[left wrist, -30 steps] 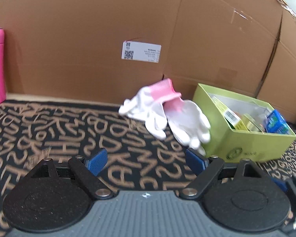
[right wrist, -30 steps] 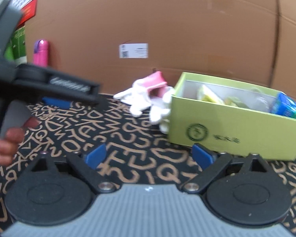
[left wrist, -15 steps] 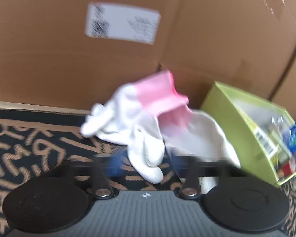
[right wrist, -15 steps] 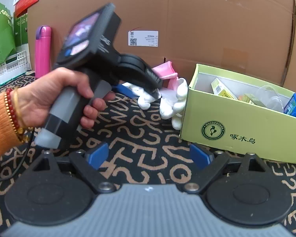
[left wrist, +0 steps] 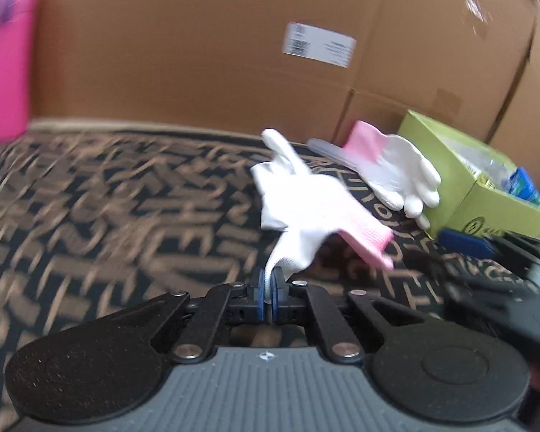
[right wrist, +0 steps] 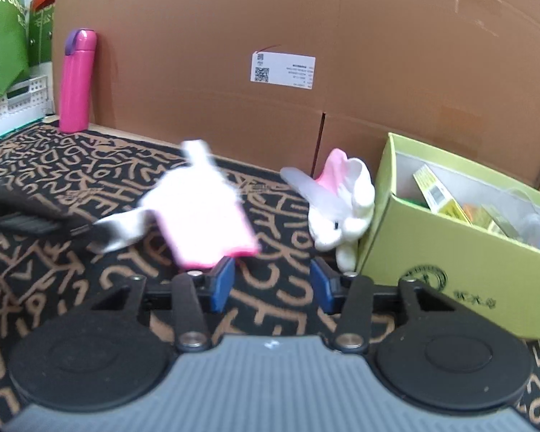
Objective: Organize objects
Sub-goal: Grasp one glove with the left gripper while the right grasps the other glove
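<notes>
My left gripper (left wrist: pixel 268 289) is shut on a finger of a white glove with a pink cuff (left wrist: pixel 313 208) and holds it above the patterned mat; the same glove shows blurred in the right wrist view (right wrist: pixel 201 208). A second white and pink glove (left wrist: pixel 396 169) lies against the green box (left wrist: pixel 486 201), also seen in the right wrist view (right wrist: pixel 342 208). My right gripper (right wrist: pixel 271 282) is open and empty, low over the mat in front of the green box (right wrist: pixel 446 252).
A pink bottle (right wrist: pixel 76 81) stands at the back left against a large cardboard wall (right wrist: pixel 306 36). The green box holds several small packets. White baskets and green bags (right wrist: pixel 7 54) are at the far left. The black mat (right wrist: pixel 54 165) has tan letters.
My left gripper closed on one glove and pulled it back and left, away from the other glove. My right gripper's jaws have narrowed somewhat.
</notes>
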### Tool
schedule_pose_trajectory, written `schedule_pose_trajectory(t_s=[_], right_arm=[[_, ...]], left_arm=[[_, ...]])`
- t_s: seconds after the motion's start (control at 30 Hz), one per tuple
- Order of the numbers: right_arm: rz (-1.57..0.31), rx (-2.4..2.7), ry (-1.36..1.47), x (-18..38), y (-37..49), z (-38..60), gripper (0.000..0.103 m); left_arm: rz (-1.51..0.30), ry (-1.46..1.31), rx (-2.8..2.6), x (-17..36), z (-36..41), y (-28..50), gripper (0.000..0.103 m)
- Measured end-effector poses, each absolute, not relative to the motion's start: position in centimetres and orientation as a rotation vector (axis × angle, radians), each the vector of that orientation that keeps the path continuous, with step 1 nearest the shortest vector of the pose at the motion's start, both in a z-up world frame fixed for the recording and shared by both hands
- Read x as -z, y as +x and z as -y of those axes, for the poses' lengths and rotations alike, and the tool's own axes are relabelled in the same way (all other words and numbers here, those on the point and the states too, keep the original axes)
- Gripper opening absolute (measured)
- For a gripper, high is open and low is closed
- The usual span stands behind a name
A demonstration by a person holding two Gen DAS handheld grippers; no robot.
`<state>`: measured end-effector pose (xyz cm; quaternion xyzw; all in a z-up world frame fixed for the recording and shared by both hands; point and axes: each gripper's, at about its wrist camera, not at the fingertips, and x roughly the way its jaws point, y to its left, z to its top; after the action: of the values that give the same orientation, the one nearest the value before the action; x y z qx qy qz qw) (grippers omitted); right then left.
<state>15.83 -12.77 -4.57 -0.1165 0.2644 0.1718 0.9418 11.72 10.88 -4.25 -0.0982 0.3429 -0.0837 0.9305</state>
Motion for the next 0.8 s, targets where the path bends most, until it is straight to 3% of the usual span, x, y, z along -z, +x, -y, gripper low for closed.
schedule_pose_trajectory(t_s=[0.13, 0.23, 0.4, 0.53, 0.57, 0.63, 0.8], right_arm=[[-0.524, -0.296, -0.281, 5.1, 17.0, 11.7, 0.044], [-0.505, -0.23, -0.349, 5.5, 17.4, 10.8, 0.044], [-0.525, -0.126, -0.384, 6.2, 18.9, 10.7, 0.041], [-0.545, -0.106, -0.399, 6.4, 19.7, 10.3, 0.038], [-0.545, -0.107, -0.404, 6.5, 19.8, 10.0, 0.036], [-0.559, -0.112, -0.399, 6.6, 20.4, 9.8, 0.009], [-0.498, -0.26, -0.307, 5.1, 18.2, 10.8, 0.007]], left_arm=[[-0.677, -0.251, 0.156, 4.2, -12.2, 9.6, 0.007], [-0.664, -0.262, 0.191, 4.1, -12.0, 9.5, 0.017], [-0.639, -0.246, 0.198, 4.3, -11.6, 9.6, 0.046], [-0.642, -0.272, 0.208, 4.8, -12.1, 9.4, 0.051], [-0.641, -0.273, 0.21, 4.8, -12.1, 9.4, 0.051], [-0.641, -0.278, 0.214, 4.7, -12.1, 9.3, 0.053], [-0.64, -0.268, 0.216, 4.8, -12.3, 9.0, 0.055]])
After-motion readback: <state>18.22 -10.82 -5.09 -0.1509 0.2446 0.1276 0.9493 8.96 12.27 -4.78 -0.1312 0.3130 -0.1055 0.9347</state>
